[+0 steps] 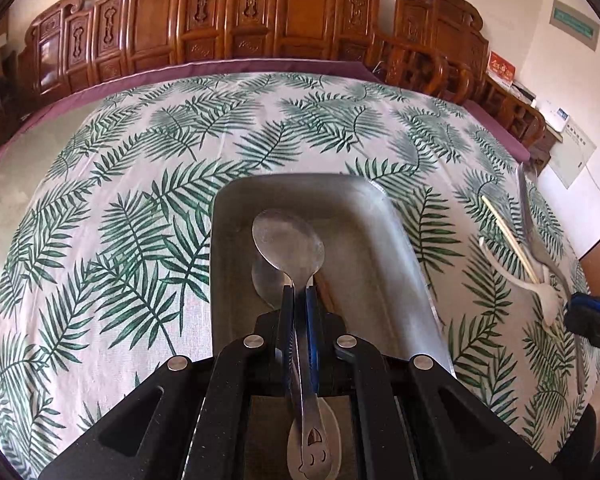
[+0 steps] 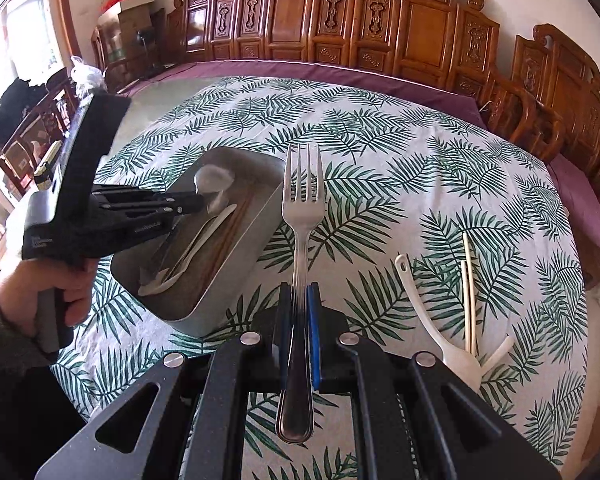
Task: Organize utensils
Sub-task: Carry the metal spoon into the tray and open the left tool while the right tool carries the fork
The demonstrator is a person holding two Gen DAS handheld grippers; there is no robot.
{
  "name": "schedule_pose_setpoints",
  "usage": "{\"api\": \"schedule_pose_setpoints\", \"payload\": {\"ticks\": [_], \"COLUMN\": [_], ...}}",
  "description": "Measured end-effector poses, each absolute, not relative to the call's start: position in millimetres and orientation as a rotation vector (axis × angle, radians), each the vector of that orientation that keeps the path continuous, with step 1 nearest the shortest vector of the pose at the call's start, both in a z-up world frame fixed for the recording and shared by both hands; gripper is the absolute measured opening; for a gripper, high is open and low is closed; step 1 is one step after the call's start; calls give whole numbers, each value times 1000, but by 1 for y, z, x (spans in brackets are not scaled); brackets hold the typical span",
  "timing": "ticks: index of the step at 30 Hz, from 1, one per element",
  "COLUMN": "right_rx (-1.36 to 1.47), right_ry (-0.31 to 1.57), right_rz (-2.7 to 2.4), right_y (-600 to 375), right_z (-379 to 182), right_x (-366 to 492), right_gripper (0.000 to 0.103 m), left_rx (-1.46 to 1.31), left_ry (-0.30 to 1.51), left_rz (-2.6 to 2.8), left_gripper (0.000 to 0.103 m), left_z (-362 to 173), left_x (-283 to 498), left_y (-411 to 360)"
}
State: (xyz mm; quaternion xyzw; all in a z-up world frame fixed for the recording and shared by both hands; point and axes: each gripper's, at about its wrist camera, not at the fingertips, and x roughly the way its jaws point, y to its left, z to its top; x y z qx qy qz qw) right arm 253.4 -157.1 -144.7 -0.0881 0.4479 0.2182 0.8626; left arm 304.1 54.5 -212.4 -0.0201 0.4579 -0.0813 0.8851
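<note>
Clamping a dull steel spoon by its thin neck, the left gripper holds the oval bowl over a rounded-corner metal tray on the leaf-print counter, where another spoon lies half hidden beneath. The right gripper is closed on a shiny four-tined fork beside that tray, near a white plastic spoon and pale chopsticks. Small white print on the left gripper's body is probably a maker's mark, too small to read.
</note>
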Motion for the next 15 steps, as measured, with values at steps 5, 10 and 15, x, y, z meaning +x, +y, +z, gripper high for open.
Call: {"api": "schedule_pose_setpoints", "payload": {"ticks": [5, 10, 15], "right_rx": [-175, -177, -188], "right_ry": [938, 940, 945], "right_rz": [461, 468, 479], "right_y": [-153, -144, -134], "right_z": [-145, -144, -145], "right_x": [256, 257, 256], "right_gripper": [10, 10, 10], "left_rx": [-42, -34, -36], "left_ry": [973, 989, 987], "left_rz": [-161, -167, -175], "left_gripper": [5, 5, 5], "left_z": [-220, -224, -224], "left_x": [304, 303, 303], "left_y": [59, 61, 62]}}
